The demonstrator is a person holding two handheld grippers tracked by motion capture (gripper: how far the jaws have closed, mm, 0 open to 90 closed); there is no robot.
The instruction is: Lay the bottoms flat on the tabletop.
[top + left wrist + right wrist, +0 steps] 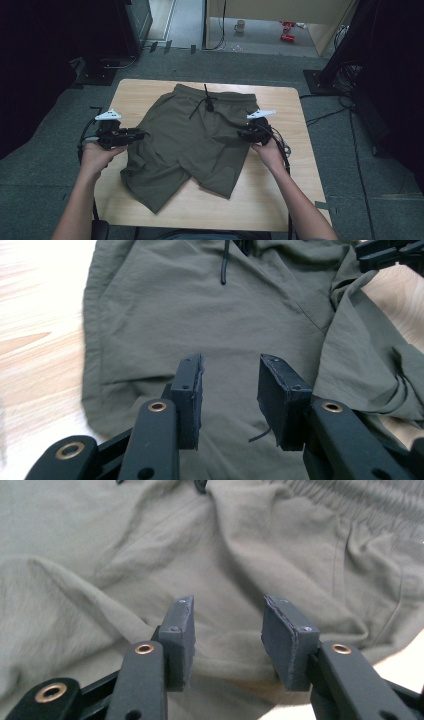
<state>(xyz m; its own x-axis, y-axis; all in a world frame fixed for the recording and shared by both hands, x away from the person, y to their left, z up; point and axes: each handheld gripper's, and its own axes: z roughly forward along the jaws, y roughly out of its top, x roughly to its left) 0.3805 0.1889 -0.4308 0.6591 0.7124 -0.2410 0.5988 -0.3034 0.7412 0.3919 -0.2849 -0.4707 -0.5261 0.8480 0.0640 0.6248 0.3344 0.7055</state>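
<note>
Flanking the olive-green drawstring fabric shorts (192, 142), I held my left tongs (139, 134) and right tongs (242, 134) at opposite side seams, ready to fold them. Both tongs gaped apart, gripping nothing. The shorts lay flat mid-tabletop (280, 200), between the tongs, waistband away from me.

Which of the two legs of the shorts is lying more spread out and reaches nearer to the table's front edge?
The leg on the left gripper's side: its hem reaches nearer the table's front edge than the other leg.

Dim surroundings, soft blur up close
</note>
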